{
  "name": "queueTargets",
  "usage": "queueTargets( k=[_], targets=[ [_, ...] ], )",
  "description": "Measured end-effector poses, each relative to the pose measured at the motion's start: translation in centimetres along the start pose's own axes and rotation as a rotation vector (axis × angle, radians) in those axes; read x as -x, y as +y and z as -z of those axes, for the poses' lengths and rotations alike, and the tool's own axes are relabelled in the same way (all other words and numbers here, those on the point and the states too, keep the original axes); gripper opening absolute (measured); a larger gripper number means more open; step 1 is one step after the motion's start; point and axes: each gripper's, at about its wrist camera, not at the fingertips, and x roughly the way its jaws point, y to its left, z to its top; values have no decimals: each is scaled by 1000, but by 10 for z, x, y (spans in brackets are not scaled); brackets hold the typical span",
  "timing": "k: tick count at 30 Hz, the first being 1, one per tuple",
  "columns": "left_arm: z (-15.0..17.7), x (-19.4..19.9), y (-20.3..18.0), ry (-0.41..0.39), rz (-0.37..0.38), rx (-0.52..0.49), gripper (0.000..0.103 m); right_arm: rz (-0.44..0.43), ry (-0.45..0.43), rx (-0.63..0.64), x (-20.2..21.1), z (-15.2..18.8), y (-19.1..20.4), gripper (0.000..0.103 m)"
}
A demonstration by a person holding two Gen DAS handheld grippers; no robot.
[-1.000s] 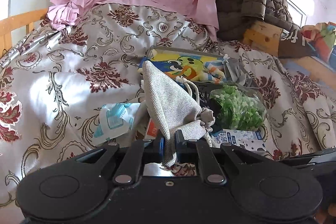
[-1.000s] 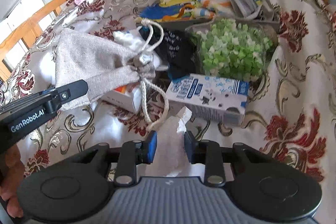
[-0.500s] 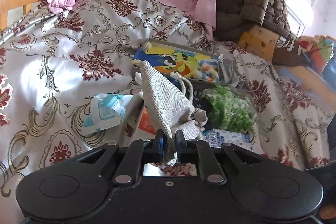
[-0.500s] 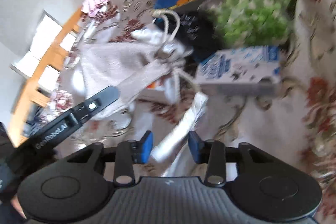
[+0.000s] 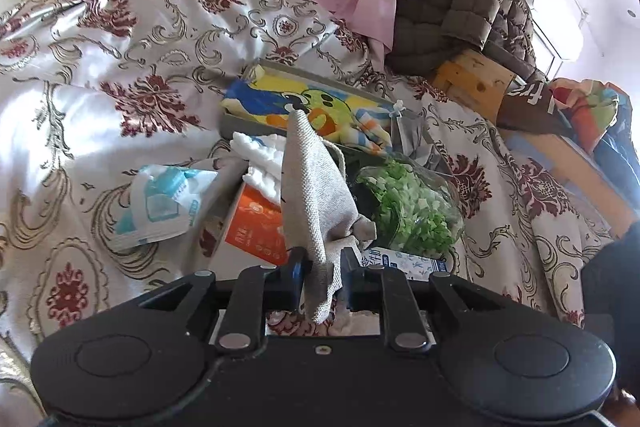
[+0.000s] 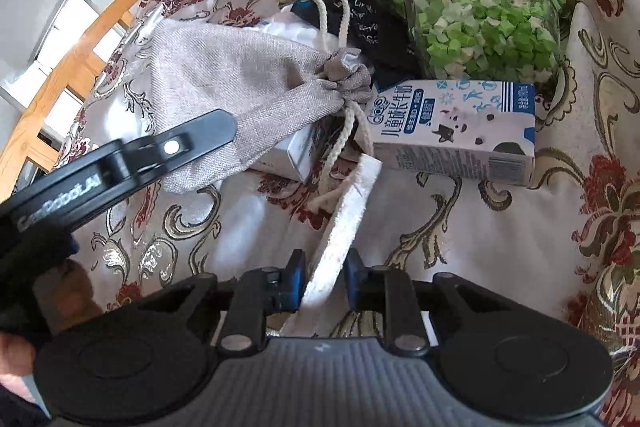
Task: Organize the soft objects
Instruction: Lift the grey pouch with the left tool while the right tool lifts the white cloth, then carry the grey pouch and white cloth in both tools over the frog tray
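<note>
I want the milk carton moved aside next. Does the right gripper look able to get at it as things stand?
Probably not yet: the right gripper is shut on a white cloth. The milk carton lies just ahead on the bedspread, its near side unobstructed.

Grey drawstring pouch cinched shut, raised above bed clutter, cord dangling. White folded cloth tilted, its far end touching the cord.

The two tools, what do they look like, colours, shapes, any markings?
Both are black, with linked finger arms on silver pivot pins and blue pads at the tips. The left tool has a smooth black body with two round discs. The right tool has a ribbed grey body. In the right wrist view, the left tool's finger carries white GenRobot.AI lettering.
</note>
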Motion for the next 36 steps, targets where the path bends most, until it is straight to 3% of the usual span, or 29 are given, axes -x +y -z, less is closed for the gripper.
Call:
queueTargets(
  k=[2, 4, 6, 7, 11, 15, 23, 31, 36],
  targets=[
    [-1, -4, 3, 7, 2, 14, 28, 7, 2, 0, -1, 1, 0, 20],
    [-1, -8, 7, 23, 8, 33, 28, 22, 1, 6, 0, 1, 0, 18],
    [-1, -10, 9, 40, -2, 38, 24, 33, -8, 12, 3, 1, 0, 16],
    [-1, -11, 9, 46, -15, 31, 14, 40, -15, 12, 5, 2, 0, 15],
    [0, -6, 7, 38, -37, 11, 8, 66, -55, 30, 17, 5, -3, 13],
    [2, 10, -1, -20, -82, -52, 7, 95, -123, 73, 30, 7, 0, 13],
    [0, 56, -20, -143, -98, -174, 6, 114, -308, 126, 69, 16, 9, 13],
    [-5, 99, -22, -229, -87, -146, 6, 101, -438, 145, 91, 15, 12, 13],
    [-22, 106, -28, -277, -91, -150, 6, 89, -514, 178, 100, 4, 17, 13]
  ],
)
